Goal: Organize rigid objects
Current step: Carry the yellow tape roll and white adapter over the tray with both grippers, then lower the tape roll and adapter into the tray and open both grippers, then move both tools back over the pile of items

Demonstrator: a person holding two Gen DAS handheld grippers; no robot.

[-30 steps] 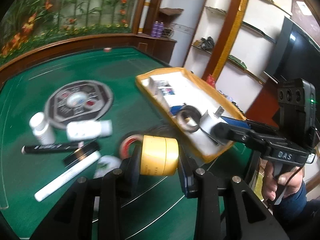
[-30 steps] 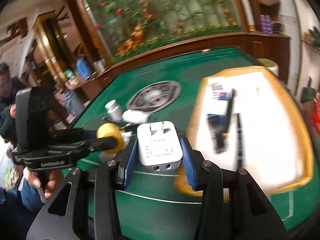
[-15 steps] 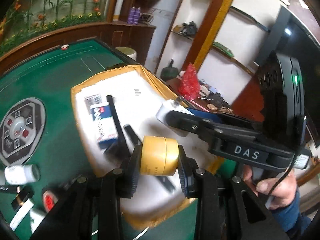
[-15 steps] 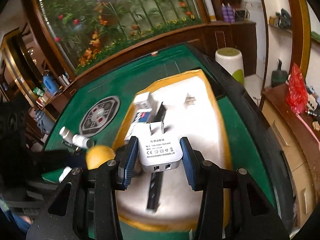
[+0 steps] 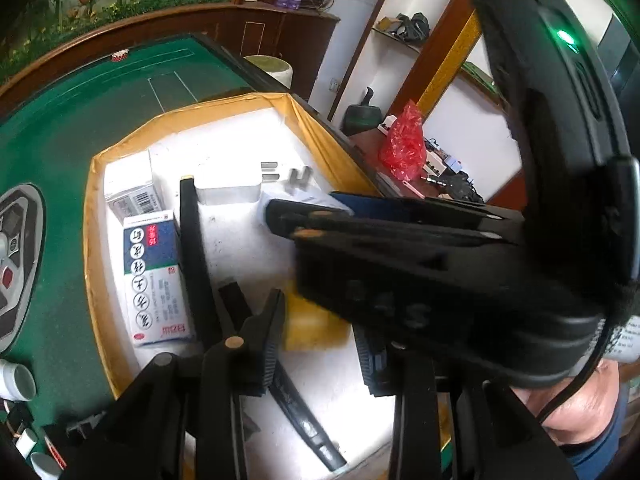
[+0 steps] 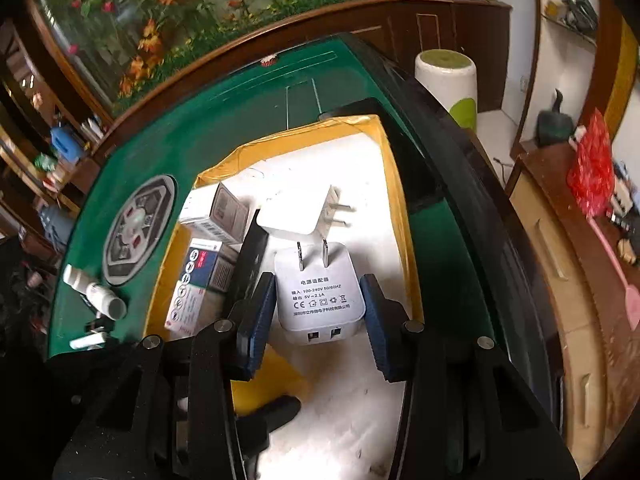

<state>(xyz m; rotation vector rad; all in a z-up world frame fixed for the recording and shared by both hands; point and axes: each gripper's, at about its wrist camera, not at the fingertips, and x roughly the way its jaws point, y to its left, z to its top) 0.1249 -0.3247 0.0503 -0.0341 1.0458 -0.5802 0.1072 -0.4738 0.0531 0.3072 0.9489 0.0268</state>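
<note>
We are gripping a white USB charger [image 6: 320, 294] in the right hand-held gripper [image 6: 320, 316], blue pads [image 6: 256, 320] pressing on both its sides, prongs pointing to 12 o'clock, jaws partly open around it. It is hanging over the white floor of the yellow-rimmed tray [image 6: 404, 216]. A second white charger [image 6: 304, 212] is lying in the tray at 12 o'clock from the held one, just beside it.

We are holding a yellow round jar [image 5: 316, 324] in the left hand-held gripper [image 5: 320, 348], jaws partly open and closed on it, also over the tray [image 5: 92, 240]; the right hand-held gripper's body is crossing in front and hiding part of it. In the tray at 9 o'clock from the jar: a blue-and-white box [image 5: 156, 276], a grey box [image 5: 132, 192] at 12 o'clock from that, and a long black strip [image 5: 196, 248] between box and jar. The tray is sitting on the green counter [image 5: 48, 136].
</note>
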